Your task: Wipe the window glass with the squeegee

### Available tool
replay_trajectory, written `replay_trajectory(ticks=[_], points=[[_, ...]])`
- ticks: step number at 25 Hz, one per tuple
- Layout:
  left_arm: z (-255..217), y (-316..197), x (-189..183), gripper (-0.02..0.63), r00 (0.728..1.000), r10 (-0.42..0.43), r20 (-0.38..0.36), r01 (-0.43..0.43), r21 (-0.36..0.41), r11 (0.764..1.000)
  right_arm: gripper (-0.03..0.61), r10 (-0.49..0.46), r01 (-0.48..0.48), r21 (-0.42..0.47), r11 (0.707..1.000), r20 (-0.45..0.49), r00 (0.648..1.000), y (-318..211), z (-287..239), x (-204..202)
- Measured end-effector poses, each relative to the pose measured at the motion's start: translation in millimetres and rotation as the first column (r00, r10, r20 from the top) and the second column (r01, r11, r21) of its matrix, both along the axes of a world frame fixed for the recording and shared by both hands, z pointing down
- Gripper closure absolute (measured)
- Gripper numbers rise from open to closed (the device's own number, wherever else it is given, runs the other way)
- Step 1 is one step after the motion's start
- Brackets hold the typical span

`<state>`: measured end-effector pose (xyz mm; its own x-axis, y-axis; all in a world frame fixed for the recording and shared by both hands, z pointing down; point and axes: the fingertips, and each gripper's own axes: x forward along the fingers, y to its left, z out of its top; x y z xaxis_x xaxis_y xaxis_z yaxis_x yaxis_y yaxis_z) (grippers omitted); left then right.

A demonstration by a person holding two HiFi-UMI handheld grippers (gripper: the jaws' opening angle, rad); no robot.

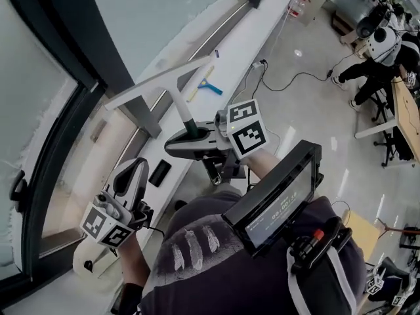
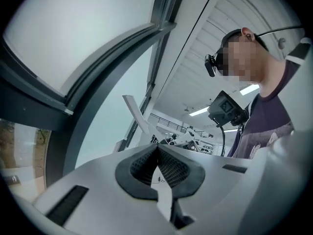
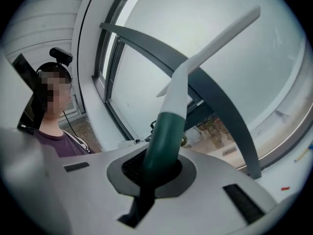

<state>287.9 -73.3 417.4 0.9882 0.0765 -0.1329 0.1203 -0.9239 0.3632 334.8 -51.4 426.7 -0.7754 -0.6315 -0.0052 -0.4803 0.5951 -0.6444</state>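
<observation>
So we're standing right up at the big window glass [image 1: 154, 12] with a gripper in each hand. The right gripper [image 1: 186, 138] is clamping the dark green handle of the white T-shaped plastic squeegee [image 1: 176, 97]. In the right gripper view the right gripper [image 3: 151, 173] is pinching that handle between both pads, and the squeegee [image 3: 173, 106] is sticking straight out from the jaws with its white blade angling up to the right across the pane.

From the head view the blade is hanging above the long white window sill [image 1: 233, 48], beside the dark grey window frame [image 1: 85, 51]. Honestly we can't tell from any angle whether the blade's edge is touching the glass or just sitting close to it.

The left gripper [image 1: 138, 166] is hanging lower down, near the sill's close end. It's fully closed with nothing in it: in the left gripper view the left gripper [image 2: 159, 168] is showing its dark textured pads pressed together.

Further along the sill a small blue and yellow squeegee [image 1: 209, 84] is lying flat. A small black rectangular object [image 1: 159, 172] is sitting on the sill between our two grippers.
</observation>
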Motion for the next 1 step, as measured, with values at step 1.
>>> replay_trajectory(ticks=[1], points=[[1.9, 2.9, 14.0, 0.606, 1.0, 0.007, 0.005, -0.007, -0.006, 1.0, 0.578, 0.012, -0.012, -0.001, 1.0, -0.002, 1.0, 2.5, 2.6, 13.8]])
